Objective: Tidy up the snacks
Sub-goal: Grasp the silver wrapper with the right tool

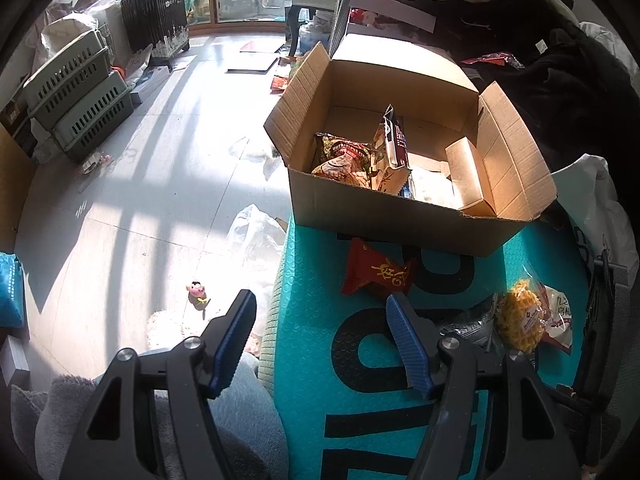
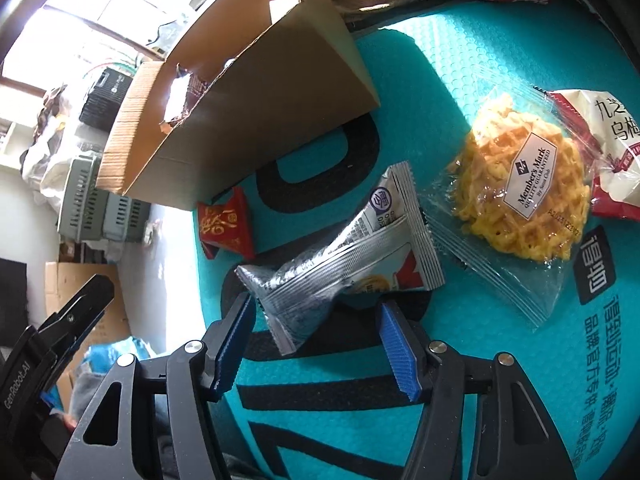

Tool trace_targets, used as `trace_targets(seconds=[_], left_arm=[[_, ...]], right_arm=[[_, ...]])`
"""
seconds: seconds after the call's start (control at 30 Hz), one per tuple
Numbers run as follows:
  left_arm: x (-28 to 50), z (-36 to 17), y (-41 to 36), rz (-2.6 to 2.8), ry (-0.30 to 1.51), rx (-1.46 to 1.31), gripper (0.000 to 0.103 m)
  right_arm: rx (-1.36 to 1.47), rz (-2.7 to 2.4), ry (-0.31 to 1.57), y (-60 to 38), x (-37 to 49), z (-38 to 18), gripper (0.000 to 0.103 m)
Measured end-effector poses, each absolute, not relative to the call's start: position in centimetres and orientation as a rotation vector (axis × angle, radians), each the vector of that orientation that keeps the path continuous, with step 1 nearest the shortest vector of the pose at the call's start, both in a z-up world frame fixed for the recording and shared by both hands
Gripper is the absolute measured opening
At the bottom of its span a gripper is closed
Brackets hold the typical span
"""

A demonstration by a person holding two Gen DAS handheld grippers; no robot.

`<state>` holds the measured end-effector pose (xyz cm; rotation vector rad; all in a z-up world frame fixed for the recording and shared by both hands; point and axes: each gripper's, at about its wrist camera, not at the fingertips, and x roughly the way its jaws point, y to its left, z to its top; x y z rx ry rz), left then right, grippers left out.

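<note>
- Right claw (image 2: 316,344) spread around the silver packet (image 2: 340,256), pads not pressing: its crinkled tail could slip free.
- Left claw (image 1: 320,340) spread, empty.

I see a teal mat (image 2: 460,80) with a fine bumpy texture and big black lettering. The cardboard box (image 1: 384,208) is plain brown, its flaps ribbed. One small packet (image 2: 226,224) is red with gold characters; the silver packet (image 2: 340,256) has grey print and a red-and-yellow patch. A clear bag (image 2: 524,184) shows yellow-orange noodles under a white label. My gripper pads (image 2: 398,352) are ridged blue on black.
</note>
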<state>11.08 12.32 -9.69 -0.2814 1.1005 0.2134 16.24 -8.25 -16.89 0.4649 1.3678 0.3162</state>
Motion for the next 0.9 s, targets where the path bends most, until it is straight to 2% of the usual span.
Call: trace_targets(seconds=[0.27,0.63,0.9], left_arm=[[11.9,-11.4,13.5,0.222,1.129,-0.344,0.067],[15.2,-14.1,11.8,0.036,1.171,-0.438,0.067],[17.3,-16.7,10.4,0.008,1.231,-0.412,0.067]], right_arm=[[0.486,0.246,1.334,-7.4,18.5,-18.0,0.063],[0.452,0.269,1.330,-7.6,19.2,-18.1,0.045],[0.425,0.315,1.332,-8.8,19.4,-18.1,0.043]])
